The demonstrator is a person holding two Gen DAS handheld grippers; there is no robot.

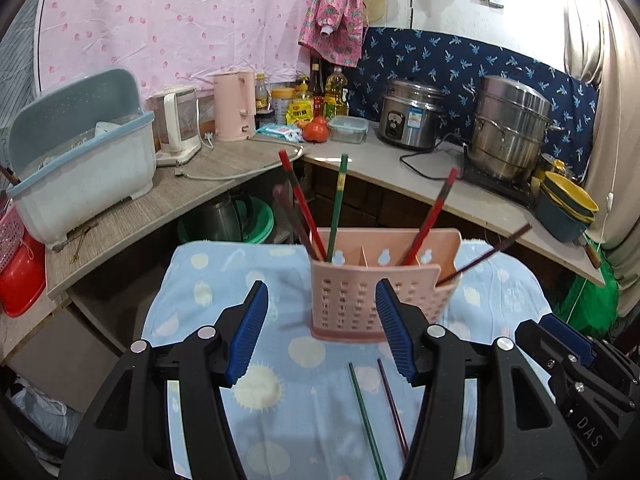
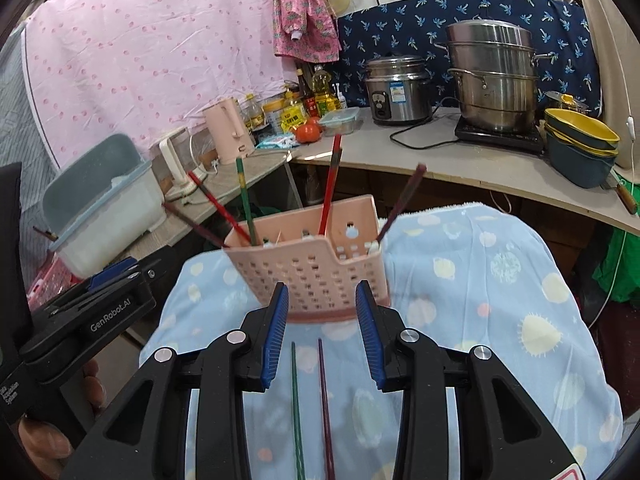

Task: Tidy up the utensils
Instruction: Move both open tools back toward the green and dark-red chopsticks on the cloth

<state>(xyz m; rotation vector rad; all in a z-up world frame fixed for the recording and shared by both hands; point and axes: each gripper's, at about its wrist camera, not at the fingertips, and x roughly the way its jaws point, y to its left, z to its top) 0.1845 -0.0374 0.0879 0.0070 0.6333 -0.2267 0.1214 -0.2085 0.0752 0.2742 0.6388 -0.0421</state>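
A pink perforated utensil holder (image 1: 368, 292) (image 2: 316, 268) stands on a blue patterned cloth (image 1: 208, 308) (image 2: 480, 280). Several chopsticks stick up from it: red ones (image 1: 300, 200) (image 2: 332, 180), a green one (image 1: 338, 208) (image 2: 244, 196) and dark purple ones (image 1: 488, 252) (image 2: 400, 200). A green chopstick (image 1: 366, 420) (image 2: 297, 408) and a purple chopstick (image 1: 394, 408) (image 2: 326, 404) lie on the cloth in front of the holder. My left gripper (image 1: 322, 312) is open and empty just before the holder. My right gripper (image 2: 322, 304) is open and empty above the two loose chopsticks.
A counter (image 1: 180, 196) runs behind, with a dish bin (image 1: 80, 168), kettles (image 1: 236, 104), bottles, a tomato (image 1: 316, 130), a rice cooker (image 1: 412, 120), a steamer pot (image 1: 508, 128) and stacked bowls (image 1: 568, 204). The other gripper shows at each view's edge (image 1: 576, 360) (image 2: 96, 300).
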